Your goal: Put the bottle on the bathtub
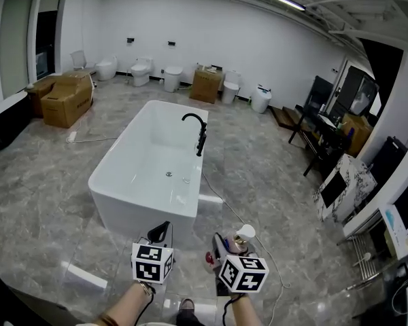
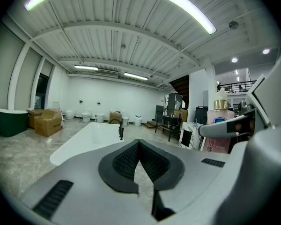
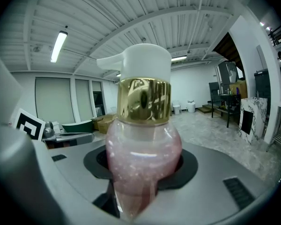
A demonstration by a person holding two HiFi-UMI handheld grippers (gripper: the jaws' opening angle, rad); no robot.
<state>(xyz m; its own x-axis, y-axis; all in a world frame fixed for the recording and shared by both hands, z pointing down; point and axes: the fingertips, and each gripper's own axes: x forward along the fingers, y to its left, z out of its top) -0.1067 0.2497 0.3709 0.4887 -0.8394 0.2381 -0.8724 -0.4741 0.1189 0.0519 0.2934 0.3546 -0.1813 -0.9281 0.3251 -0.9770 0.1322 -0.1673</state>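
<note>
- Head view: carrying step. The right gripper (image 1: 226, 244) holds the bottle (image 1: 243, 236) at the near edge, well short of the tub (image 1: 132, 209).
- Left gripper view: the left gripper (image 2: 139, 146) has its jaws together and is empty.
- Right gripper view: the jaws are clamped on the bottle. The next move probably calls for a far reach to the tub rim, bottle upright.

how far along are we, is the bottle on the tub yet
Done: the bottle is picked up, clamped upright in the right gripper. In hand: it is held in the air short of the bathtub, not yet over it. Left: reach the bathtub and set the bottle on its rim. The left gripper is shut and empty.
</note>
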